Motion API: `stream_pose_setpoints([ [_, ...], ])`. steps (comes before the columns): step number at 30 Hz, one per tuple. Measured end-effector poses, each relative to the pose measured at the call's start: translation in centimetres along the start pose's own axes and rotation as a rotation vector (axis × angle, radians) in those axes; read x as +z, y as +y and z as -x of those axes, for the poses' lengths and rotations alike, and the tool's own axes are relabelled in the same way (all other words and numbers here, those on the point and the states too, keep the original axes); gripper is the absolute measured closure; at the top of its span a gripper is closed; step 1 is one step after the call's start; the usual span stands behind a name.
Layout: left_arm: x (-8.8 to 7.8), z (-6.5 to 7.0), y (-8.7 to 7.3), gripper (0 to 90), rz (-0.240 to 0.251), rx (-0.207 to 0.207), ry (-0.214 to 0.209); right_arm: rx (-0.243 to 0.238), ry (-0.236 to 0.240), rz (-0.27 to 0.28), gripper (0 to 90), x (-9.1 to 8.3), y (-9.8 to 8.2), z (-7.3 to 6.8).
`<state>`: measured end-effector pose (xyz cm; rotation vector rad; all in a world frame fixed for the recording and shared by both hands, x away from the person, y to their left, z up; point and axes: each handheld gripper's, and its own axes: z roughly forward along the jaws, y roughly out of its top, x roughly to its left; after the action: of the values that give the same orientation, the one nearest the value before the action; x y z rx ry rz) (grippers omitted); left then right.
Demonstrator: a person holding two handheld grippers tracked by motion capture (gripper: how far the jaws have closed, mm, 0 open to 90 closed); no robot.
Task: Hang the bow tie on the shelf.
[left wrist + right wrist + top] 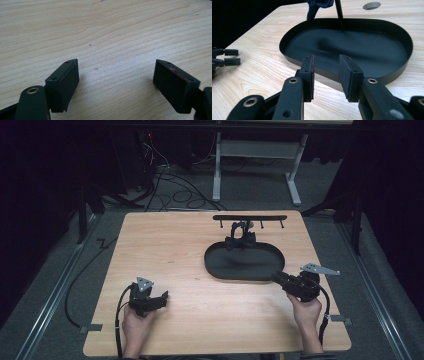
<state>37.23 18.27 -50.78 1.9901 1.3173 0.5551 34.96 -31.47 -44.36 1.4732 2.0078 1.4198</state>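
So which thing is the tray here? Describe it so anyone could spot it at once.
Start at the wooden table and look to its right half. The tray is the shallow black oval dish there, just in front of the thin black rack at the far edge. It is the table's one broad, rimmed thing, nothing lying inside.

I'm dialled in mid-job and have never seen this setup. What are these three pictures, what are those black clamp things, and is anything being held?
There is no robot arm here: a person stands at a wooden table and holds a two-jaw gripper in each hand. The high view looks down from above; the left gripper sits at its left, the right gripper at its right. The other two pictures come from cameras riding on each gripper, looking along its black jaws.

On the table lies a black oval tray, with a black hook rack behind it and a small dark item hanging at the tray's far rim.

Nothing is held. The left gripper is open wide over bare wood; the right gripper is open at the tray's near rim.
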Motion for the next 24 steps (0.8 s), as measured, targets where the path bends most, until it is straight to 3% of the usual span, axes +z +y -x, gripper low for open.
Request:
stream_pose_setpoints([
  [15, 0.1, 0.0, 0.0, 21.4, 0.004, 0.0, 0.002, -0.02, 0.021, -0.039, 67.8, 1.4, -0.4, -0.6],
  [24, 0.0, 0.0, 0.0, 21.7, 0.003, 0.0, 0.001, -0.014, 0.039, -0.071, 68.0, 2.9, -1.9, -1.3],
])
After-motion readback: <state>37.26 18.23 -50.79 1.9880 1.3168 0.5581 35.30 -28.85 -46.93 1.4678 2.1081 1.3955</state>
